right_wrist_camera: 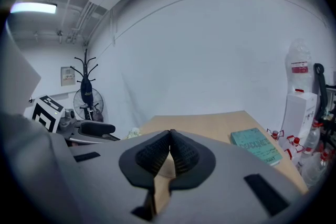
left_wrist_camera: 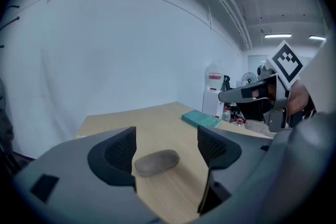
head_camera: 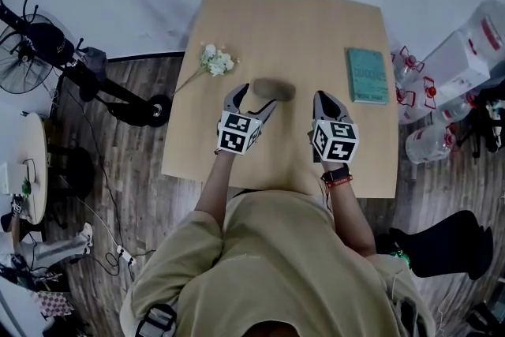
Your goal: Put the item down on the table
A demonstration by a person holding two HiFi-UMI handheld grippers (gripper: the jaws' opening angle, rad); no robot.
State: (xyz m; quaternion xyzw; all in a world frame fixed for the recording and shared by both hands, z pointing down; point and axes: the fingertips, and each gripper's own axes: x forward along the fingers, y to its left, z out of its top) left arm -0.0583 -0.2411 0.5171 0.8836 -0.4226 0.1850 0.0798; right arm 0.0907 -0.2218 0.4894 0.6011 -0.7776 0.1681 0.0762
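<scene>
Plainly, the brown oval item lay flat on the bench, at the mouth of the left gripper, whose jaws stood wide apart and held nothing. The right gripper, to its right, had its jaws pressed together, empty. A teal book lay well apart.

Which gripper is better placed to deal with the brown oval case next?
Left. The left gripper has its jaws open, with the brown oval case lying on the table between them. The right gripper is shut, empty, nearer the teal book.
</scene>
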